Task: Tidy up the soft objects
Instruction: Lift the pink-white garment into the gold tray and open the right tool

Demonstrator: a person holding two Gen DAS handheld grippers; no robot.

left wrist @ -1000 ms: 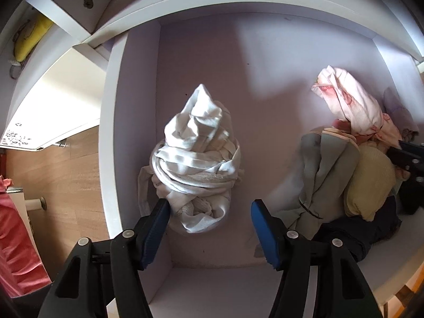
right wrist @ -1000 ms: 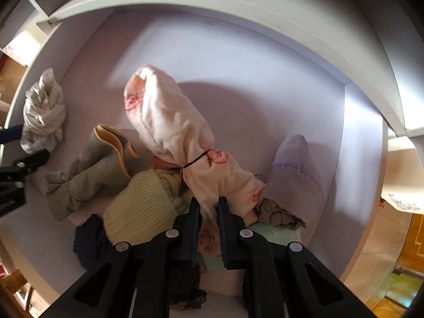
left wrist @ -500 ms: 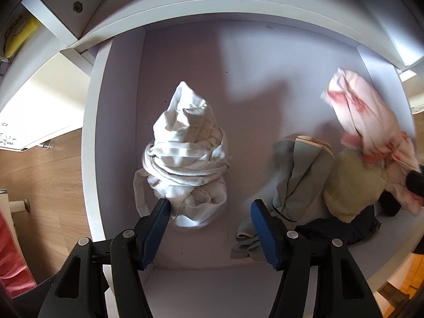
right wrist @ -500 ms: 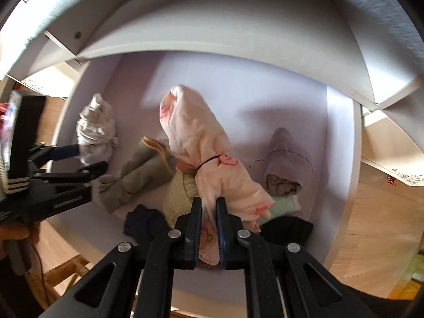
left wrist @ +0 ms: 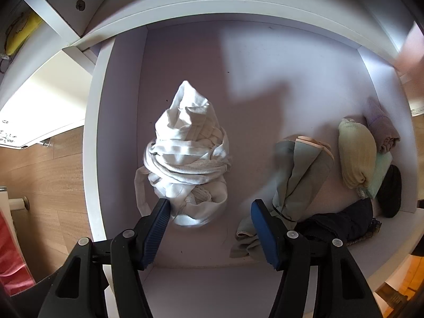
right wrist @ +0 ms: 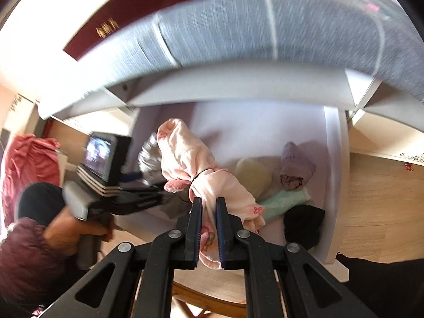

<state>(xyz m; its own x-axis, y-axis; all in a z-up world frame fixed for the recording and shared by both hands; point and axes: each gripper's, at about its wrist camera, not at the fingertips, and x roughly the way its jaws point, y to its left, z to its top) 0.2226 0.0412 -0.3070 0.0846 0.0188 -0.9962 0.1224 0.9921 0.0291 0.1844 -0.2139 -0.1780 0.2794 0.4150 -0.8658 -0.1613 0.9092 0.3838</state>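
right claw [right wrist: 208, 212]: pads pinching pink bundle [right wrist: 190, 164], long axis toward 11 o'clock, lower end hidden between pads, above drawer [right wrist: 332, 159] | left claw [left wrist: 206, 225]: spread, empty, over white bundle [left wrist: 185, 153], its tip at 12 | drawer's 3 o'clock: yellow roll [left wrist: 356, 156], grey-green bundle [left wrist: 296, 180] | top blurred

The black right gripper [right wrist: 209, 212] is clamped shut at lower centre; the black blue-padded left gripper [left wrist: 209, 228] gapes, apparently empty.
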